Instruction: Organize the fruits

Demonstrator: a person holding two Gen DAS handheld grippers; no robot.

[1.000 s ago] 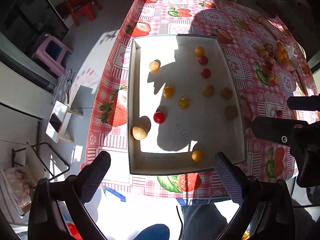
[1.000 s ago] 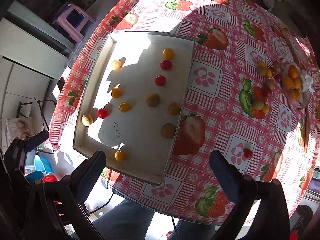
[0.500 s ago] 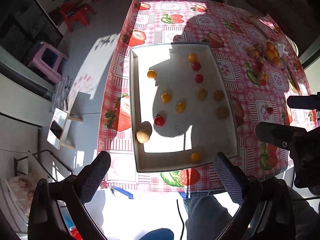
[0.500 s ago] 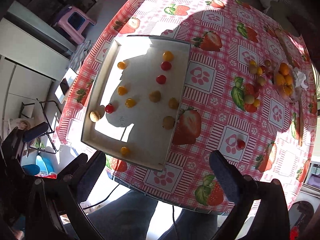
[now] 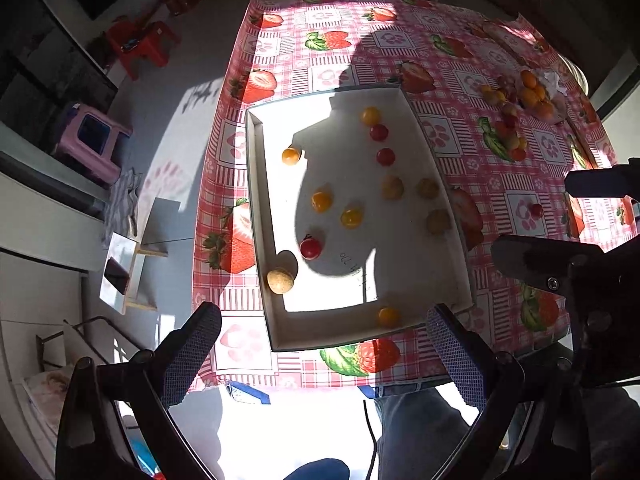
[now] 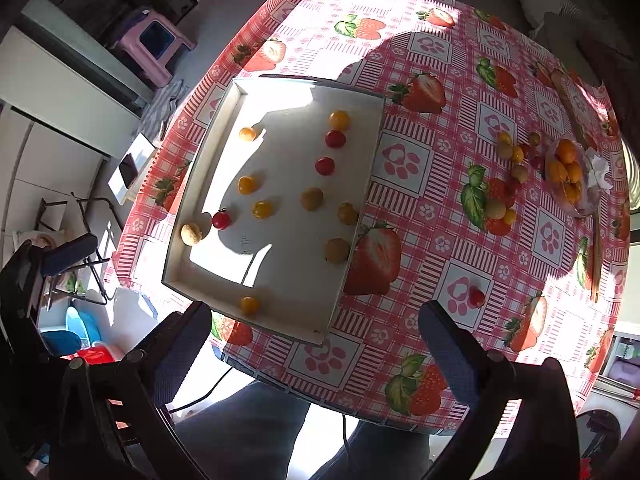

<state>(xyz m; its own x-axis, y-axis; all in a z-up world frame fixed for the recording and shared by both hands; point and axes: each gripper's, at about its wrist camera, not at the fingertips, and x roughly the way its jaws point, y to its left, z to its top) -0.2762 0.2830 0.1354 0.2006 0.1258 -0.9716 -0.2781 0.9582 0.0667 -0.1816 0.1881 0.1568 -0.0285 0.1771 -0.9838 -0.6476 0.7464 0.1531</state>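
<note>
Hovering high over the counter's near edge with fingers wide and empty, the right gripper [image 6: 316, 344] sits nearer the stray red tomato [image 6: 476, 297] lying just right of the tray [image 6: 336, 300] than the left gripper [image 5: 324, 344] does.

Tray [image 5: 256, 184] writing illegible; fruit pile [image 6: 566, 172] blurred

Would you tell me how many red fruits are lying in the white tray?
3: two toward its far right, one with a stem near the left wall. Shadow covers part of the tray.
</note>
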